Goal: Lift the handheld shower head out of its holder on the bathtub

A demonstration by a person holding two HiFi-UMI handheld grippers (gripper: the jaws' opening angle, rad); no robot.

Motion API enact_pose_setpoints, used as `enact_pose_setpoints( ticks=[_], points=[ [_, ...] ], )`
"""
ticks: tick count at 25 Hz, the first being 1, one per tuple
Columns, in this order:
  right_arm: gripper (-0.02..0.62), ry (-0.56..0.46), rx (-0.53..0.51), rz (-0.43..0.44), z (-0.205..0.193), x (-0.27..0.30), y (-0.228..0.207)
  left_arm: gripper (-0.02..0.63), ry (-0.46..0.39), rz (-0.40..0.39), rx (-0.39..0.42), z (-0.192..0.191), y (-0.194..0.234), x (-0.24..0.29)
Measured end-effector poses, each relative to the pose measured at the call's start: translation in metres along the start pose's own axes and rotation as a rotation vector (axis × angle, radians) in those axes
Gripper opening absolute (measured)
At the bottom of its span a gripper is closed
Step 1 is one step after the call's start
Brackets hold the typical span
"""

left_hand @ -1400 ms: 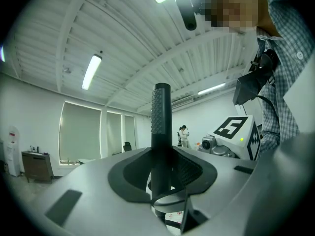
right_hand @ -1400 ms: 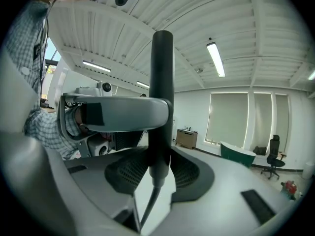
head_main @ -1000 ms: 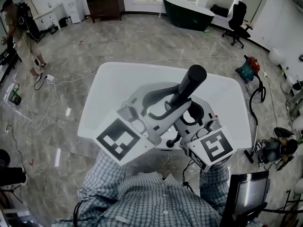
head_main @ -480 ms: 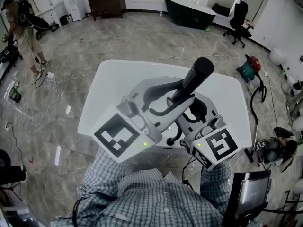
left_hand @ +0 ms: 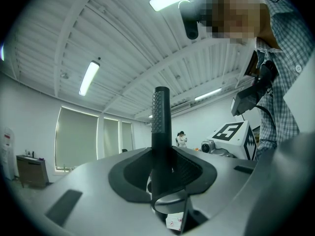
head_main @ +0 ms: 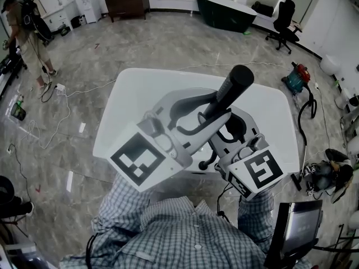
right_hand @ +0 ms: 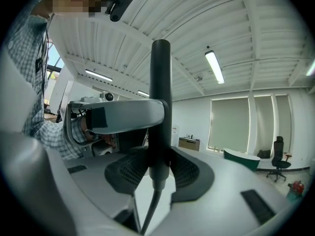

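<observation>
At the far left of the room a person (head_main: 23, 27) carrying a backpack is standing on the marble floor (head_main: 73, 66), well apart from the white bathtub (head_main: 134, 100) that is filling the middle of the head view.

The left gripper (head_main: 202, 115) is reaching in from the bathtub's near left corner, with its marker cube over the near edge. In the left gripper view its jaws are closing narrowly on the black shower head (head_main: 233, 83), one dark pad pressing on each side of the handle.

The shower head is standing almost upright above the near edge of the bathtub, tilting slightly to the right, with its textured end (left_hand: 160, 107) pointing at the ceiling. It is being held up between the two grippers. Its holder is lying under the grippers, so I cannot tell how far clear of it the handle is. A hose (right_hand: 150, 208) is hanging down from the lower end of the handle.

The right gripper (head_main: 227, 132) is coming in from the near right corner, just beside the left one. In the right gripper view its jaws are also clamping the same handle, below the left gripper's grey jaw, which is crossing that picture.

Beyond the far right corner, a dark bathtub (head_main: 224, 10) and an office chair (head_main: 283, 18) are standing by the wall.
</observation>
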State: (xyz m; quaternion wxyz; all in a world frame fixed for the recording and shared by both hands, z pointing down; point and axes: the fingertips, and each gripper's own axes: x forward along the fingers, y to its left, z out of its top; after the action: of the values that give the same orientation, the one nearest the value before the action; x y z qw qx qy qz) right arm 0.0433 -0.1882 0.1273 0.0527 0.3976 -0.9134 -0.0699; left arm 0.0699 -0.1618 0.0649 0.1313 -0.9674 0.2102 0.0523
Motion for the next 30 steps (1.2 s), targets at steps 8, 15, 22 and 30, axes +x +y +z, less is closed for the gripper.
enact_pose_setpoints(
  ticks=[8,15,22,30],
  points=[
    [0.129,0.007,-0.011,-0.001,-0.0015,0.0004,-0.0005,0.118,-0.001,-0.003,-0.007,-0.0011,0.0004,0.0002],
    [0.129,-0.001,-0.019,-0.001,-0.0008,0.0004,0.0001,0.118,0.008,0.000,0.006,-0.0008,-0.0001,-0.0004],
    [0.129,0.002,-0.027,-0.004,-0.0011,-0.0004,-0.0002,0.118,0.002,-0.003,0.001,-0.0008,-0.0006,-0.0003],
    [0.129,0.004,-0.030,0.003,-0.0029,0.0000,-0.0006,0.118,0.002,-0.002,-0.002,-0.0030,-0.0004,0.0000]
  ],
)
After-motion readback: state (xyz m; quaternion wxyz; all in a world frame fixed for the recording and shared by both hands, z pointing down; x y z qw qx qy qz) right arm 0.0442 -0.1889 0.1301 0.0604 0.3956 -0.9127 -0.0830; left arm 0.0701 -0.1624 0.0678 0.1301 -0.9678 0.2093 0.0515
